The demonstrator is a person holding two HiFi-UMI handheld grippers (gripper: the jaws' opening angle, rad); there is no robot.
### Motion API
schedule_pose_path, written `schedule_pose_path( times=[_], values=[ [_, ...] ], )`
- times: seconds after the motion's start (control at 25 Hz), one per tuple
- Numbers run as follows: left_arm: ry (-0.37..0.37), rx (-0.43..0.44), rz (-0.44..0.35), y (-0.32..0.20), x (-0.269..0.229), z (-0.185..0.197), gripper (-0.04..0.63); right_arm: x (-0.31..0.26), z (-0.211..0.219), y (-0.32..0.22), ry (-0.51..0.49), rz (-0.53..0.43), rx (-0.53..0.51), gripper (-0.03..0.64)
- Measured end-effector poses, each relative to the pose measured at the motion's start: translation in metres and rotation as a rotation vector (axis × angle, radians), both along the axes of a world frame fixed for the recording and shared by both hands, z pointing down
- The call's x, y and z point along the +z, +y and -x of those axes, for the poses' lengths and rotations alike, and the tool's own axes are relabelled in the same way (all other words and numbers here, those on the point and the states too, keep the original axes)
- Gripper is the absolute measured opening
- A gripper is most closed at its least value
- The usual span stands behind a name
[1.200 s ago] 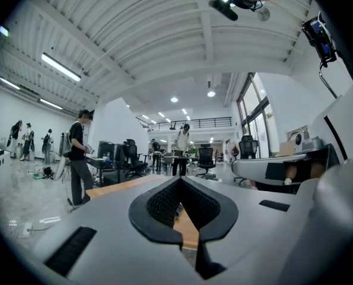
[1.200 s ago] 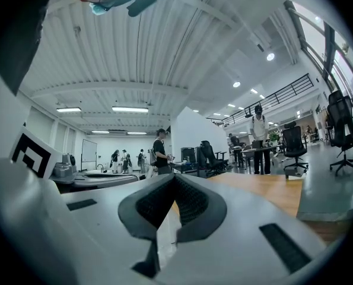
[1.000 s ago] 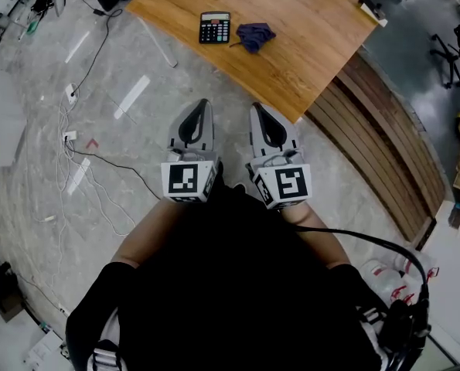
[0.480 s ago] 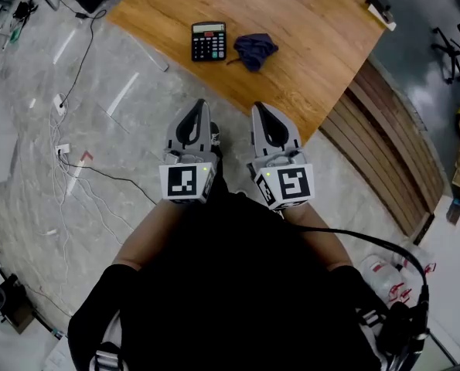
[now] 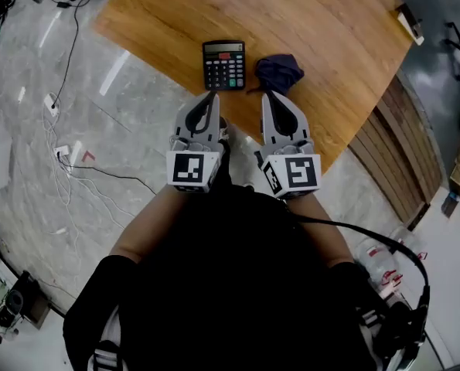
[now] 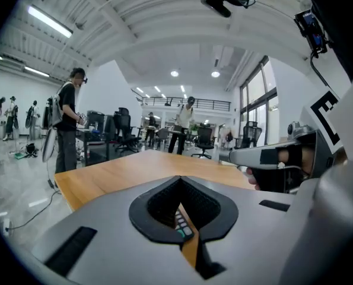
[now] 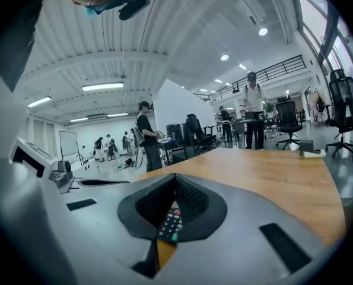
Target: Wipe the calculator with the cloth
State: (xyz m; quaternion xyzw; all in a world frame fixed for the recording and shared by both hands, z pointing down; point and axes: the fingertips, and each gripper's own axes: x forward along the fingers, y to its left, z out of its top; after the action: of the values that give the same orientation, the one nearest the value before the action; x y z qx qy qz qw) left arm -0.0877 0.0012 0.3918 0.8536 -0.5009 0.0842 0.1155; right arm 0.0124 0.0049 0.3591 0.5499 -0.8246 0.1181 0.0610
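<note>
A black calculator [image 5: 224,65] lies flat on the wooden table [image 5: 168,22], close to its near edge. A crumpled dark blue cloth [image 5: 279,72] sits just to its right. Side by side at the table's near edge, my left gripper [image 5: 211,97] and right gripper [image 5: 267,97] are both shut and hold nothing. The left tip is just short of the calculator, the right tip just short of the cloth. In the left gripper view, calculator keys [image 6: 182,224] show through the hole behind the closed jaws. The calculator [image 7: 169,223] shows the same way in the right gripper view.
Cables [image 5: 67,161] and wall plugs trail over the grey floor at the left. Slatted wooden boards [image 5: 392,153] run along the table's right side. A small object [image 5: 409,18] lies at the table's far right corner. People and office chairs stand far beyond the table [image 7: 271,177].
Both grippers have moved forward together from over the floor to the table's near edge. The calculator and cloth now lie right in front of their tips. Both stayed shut.
</note>
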Motion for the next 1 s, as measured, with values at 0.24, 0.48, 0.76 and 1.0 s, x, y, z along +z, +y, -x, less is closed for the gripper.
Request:
schedule_pose_path(
  times=[0.24, 0.48, 0.76, 1.0],
  values=[
    [-0.021, 0.03, 0.074, -0.055, 0.029, 0.01, 0.0, 0.025, 0.008, -0.06, 0.033, 0.052, 0.021, 0.015],
    [-0.047, 0.077, 0.162, -0.077, 0.082, 0.013, 0.0, 0.109, 0.018, -0.077, 0.114, 0.21, -0.055, 0.015],
    [-0.047, 0.082, 0.344, -0.091, 0.152, 0.008, 0.0, 0.207, 0.011, -0.087, 0.219, 0.395, -0.173, 0.015],
    [0.011, 0.071, 0.441, -0.086, 0.166, 0.027, 0.0, 0.214, 0.025, -0.09, 0.262, 0.418, -0.205, 0.015]
  ],
)
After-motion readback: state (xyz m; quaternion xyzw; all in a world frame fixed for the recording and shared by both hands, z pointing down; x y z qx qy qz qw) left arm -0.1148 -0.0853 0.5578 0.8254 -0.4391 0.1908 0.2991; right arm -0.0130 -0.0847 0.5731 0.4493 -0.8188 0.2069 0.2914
